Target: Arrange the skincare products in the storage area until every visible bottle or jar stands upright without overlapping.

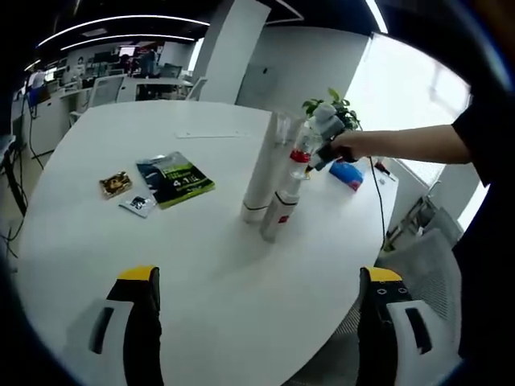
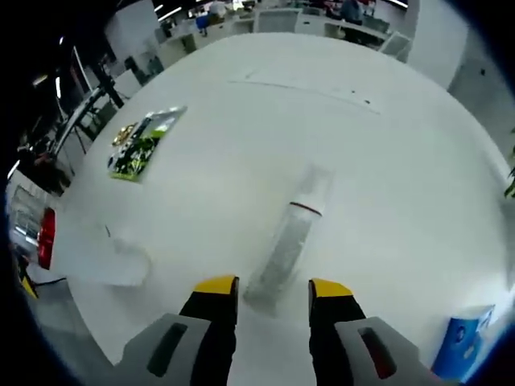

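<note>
Two white containers stand close together mid-table in the left gripper view: a tall white tube (image 1: 261, 173) and a shorter white bottle (image 1: 280, 211) with red at its top. My right gripper (image 1: 326, 137), held by a person's hand, hovers just above and behind them. In the right gripper view its jaws (image 2: 273, 288) are narrowed on the near end of a clear bottle (image 2: 294, 233) with a thin red band, which points away over the table. A blurred white bottle (image 2: 92, 253) with a red end shows at the left. My left gripper (image 1: 261, 285) stands wide open, holding nothing.
A green packet (image 1: 175, 178), a small gold packet (image 1: 116, 184) and a sachet (image 1: 138, 204) lie to the left on the white table (image 1: 201, 273). A blue box (image 1: 346, 173) sits at the right edge by a plant (image 1: 330, 104). A grey chair (image 1: 434, 265) stands beyond.
</note>
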Tool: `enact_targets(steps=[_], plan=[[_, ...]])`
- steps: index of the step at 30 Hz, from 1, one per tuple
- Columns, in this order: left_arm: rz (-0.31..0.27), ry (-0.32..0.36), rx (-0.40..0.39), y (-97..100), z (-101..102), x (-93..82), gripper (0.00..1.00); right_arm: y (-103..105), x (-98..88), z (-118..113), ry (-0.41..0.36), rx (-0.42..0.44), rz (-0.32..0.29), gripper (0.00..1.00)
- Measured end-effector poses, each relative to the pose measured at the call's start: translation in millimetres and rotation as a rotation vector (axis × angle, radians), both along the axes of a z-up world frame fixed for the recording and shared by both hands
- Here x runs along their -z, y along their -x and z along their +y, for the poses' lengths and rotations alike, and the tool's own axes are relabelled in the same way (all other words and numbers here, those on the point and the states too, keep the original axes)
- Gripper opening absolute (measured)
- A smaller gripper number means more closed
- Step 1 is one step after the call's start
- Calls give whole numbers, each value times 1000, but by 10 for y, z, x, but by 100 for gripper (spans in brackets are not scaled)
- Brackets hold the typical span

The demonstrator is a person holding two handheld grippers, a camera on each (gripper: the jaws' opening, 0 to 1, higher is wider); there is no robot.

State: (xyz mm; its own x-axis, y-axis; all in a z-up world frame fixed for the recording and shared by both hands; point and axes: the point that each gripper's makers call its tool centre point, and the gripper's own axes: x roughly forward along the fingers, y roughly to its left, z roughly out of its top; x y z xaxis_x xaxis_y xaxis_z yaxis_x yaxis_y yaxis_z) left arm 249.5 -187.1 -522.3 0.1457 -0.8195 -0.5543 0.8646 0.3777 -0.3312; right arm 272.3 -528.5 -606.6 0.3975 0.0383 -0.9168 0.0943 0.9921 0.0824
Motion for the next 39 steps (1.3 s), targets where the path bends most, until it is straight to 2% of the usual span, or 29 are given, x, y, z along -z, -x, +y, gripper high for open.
enact_targets(steps=[13,16,18,19,20,21,22,27,39], plan=[[3,-10,-19,-43,78,37,95,-176,20,-38,24,-17,25,30],[4,-11,-22,-42,88,36,95,-187,22,-22,28,-27,30,26],[4,-13,-24,-42,96,38,95,-164,6,-111,79,-17,42,14],[3,-14,-24,-41,97,39,95,-173,-3,-87,68,-26,33,12],[3,-15,-25,-39,97,39,95,-196,1,-69,62,-62,20,12],[4,-14,-25,-37,96,38,95,-162,15,-103,74,-9,39,12],[4,-14,-23,-32,91,36,95,-164,25,-118,91,-65,40,11],[2,-12,-20,-21,64,21,95,-197,59,-165,84,-44,32,11],[-9,-10,-14,-31,74,-13,95,-151,-28,-193,59,-3,-14,10]])
